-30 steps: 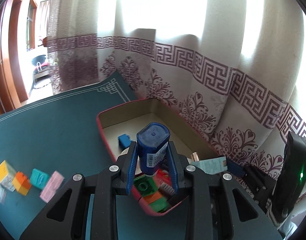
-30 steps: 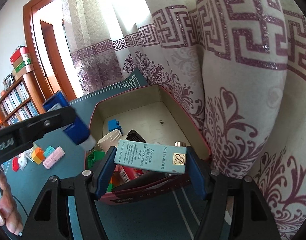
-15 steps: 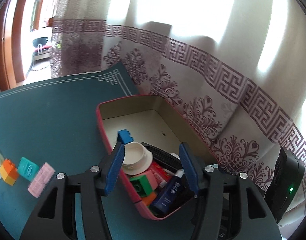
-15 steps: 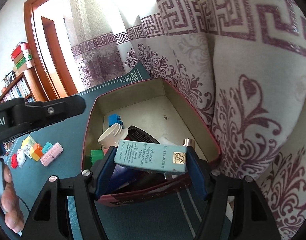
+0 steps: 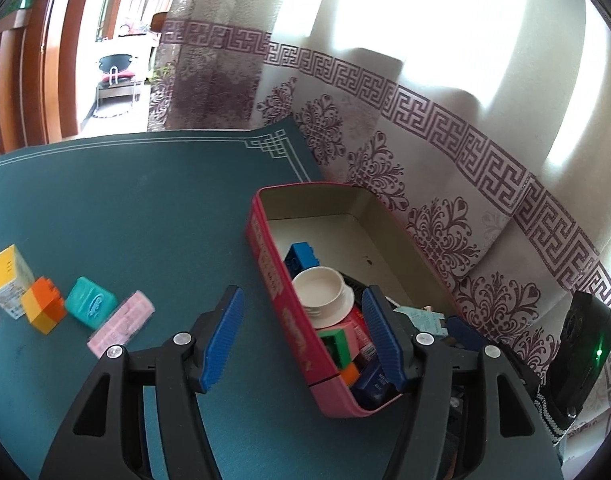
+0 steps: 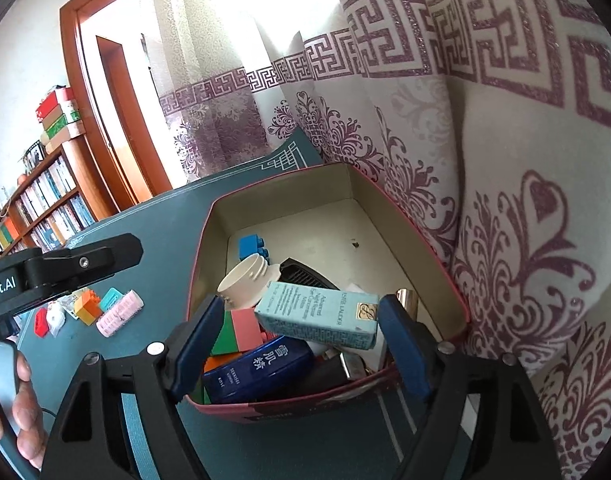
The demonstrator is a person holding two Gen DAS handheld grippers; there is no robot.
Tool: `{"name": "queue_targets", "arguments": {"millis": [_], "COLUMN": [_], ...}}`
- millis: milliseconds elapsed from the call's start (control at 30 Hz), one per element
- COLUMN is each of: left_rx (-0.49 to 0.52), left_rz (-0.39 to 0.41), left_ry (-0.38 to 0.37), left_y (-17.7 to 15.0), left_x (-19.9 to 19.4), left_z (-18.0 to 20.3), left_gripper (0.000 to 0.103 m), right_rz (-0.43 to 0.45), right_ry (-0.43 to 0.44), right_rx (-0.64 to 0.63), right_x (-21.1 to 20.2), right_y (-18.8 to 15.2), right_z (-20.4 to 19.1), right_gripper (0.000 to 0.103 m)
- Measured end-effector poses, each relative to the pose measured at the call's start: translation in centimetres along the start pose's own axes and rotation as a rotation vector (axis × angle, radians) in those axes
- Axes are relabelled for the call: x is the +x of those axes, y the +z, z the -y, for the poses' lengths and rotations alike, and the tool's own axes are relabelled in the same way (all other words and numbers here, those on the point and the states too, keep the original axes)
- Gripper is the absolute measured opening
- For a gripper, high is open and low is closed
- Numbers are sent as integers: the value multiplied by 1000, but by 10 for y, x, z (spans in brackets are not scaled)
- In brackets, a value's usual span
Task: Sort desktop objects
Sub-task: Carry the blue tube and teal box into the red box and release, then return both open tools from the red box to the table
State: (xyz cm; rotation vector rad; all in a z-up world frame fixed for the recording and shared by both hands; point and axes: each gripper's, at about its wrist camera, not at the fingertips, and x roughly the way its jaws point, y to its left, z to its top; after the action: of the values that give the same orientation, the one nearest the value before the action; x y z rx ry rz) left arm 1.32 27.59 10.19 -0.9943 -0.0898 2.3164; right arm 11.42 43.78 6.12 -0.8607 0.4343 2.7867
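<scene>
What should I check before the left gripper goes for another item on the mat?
1. Left gripper open with nothing between its fingers: ok.
2. Right gripper open, light blue carton lying on the pile in the red box, carton end close to one finger: contact cannot tell.
3. Dark blue bottle lies inside the box: ok.
4. Loose items on the mat in sight: pink pack, teal case, orange block, yellow-white box: ok.
5. Box has room at its far end: ok.
</scene>
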Motion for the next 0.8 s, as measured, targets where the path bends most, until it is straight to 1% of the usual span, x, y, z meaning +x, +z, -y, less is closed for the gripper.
{"name": "queue_targets", "arguments": {"millis": [100,233,333,433,533,700,800], "left_rx": [-13,-60,-88,-112,-122,-143,-152], "left_rz": [0,2,-2,-9,-12,-6,1], "left_ry": [17,24,32,39,45,68,96], "left_y": [-2,-5,-9,-12,-15,-18,-20], "left_x": [-3,-6,-7,-8,-10,-15,-18], "left_z": [-7,-22,-32,-41,-48,-60,-67], "left_gripper": [65,65,65,65,65,65,65], "right_rz": [3,17,20,-5,-45,-30,-18], "right_ry": [6,20,57,100,125,109,106], "right_rx": [-8,-34,-66,-97,-86,-71,-78], "right_x": [-2,-7,-10,-4,4,0,-5], "right_y": [0,-2,-4,-7,-11,-11,-11], "right_z": [-4,-14,-23,-31,-32,-32,-35], "right_gripper": [83,83,83,83,83,83,83]}}
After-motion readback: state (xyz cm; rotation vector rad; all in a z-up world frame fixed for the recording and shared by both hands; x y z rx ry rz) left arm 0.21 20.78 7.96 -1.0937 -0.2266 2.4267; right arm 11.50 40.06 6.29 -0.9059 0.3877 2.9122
